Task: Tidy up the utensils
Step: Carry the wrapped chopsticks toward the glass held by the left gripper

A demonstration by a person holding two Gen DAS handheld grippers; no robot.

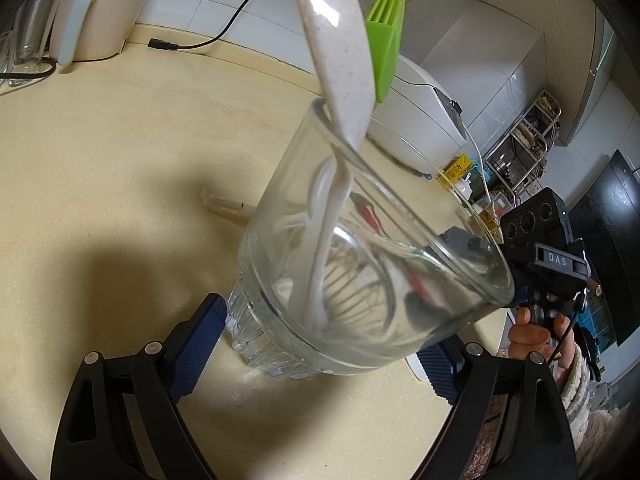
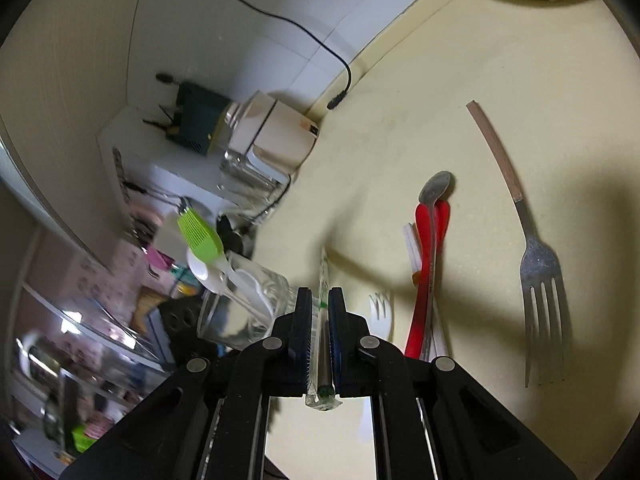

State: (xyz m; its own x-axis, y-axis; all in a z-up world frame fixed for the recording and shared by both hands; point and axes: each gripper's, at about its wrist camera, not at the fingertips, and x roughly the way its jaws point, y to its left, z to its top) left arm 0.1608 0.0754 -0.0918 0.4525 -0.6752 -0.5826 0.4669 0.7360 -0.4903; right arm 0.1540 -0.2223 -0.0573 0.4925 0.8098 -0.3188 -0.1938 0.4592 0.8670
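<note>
Clear ribbed drinking glass [image 1: 360,264]: tilted, clamped in left gripper [image 1: 320,344]; contains beige speckled plastic spoon [image 1: 336,52], green silicone brush [image 1: 386,36]. Plastic-wrapped straw [image 2: 320,344]: pinched in right gripper [image 2: 320,304]. Cream countertop [image 2: 500,80]: steel fork [image 2: 540,272], red-handled utensil [image 2: 424,280], steel spoon [image 2: 435,188].

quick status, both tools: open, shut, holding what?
Left tool: closed on the glass cup, tilted, utensils inside.
Right tool: shut on a thin plastic-wrapped stick.
</note>
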